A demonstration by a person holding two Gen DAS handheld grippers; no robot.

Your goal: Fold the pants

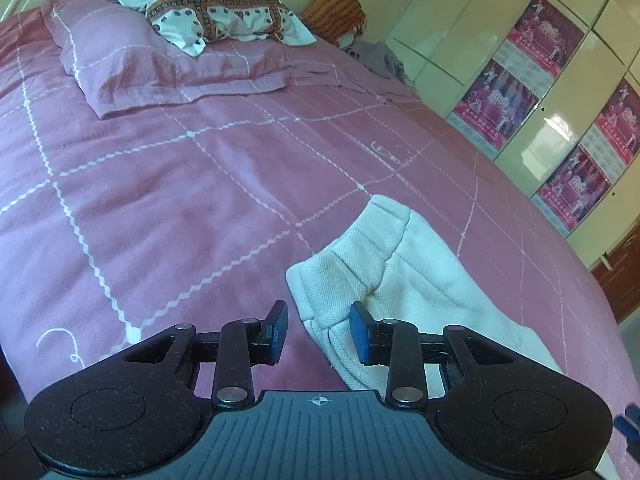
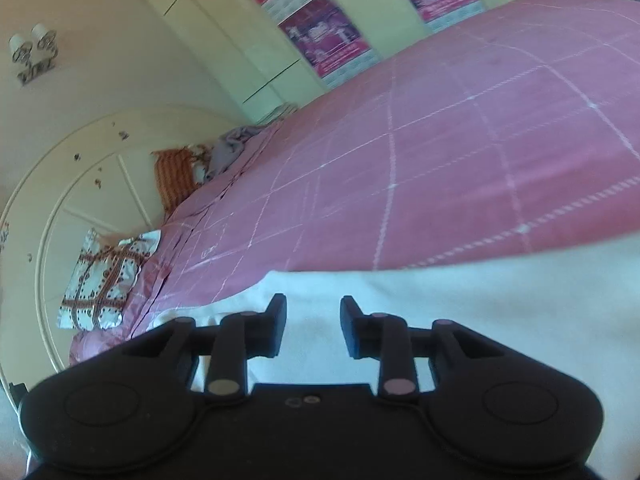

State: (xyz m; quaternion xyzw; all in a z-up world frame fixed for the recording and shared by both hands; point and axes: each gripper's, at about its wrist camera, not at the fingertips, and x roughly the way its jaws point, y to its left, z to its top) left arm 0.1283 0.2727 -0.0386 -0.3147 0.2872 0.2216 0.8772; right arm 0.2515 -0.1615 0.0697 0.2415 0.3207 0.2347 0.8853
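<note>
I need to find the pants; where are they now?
The white pants lie on the pink bedspread, lower right in the left wrist view, just ahead of the left claw.

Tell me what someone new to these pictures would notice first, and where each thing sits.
The pink checked bedspread fills most of both views. White pants lie bunched on it just ahead of the left gripper, whose jaws stand open with nothing pinched. At the head of the bed a patterned pillow lies on a pink pillow, and bright pink posters hang on the cream wardrobe doors alongside.

Soft daylight, fisheye warp (right blurred)
</note>
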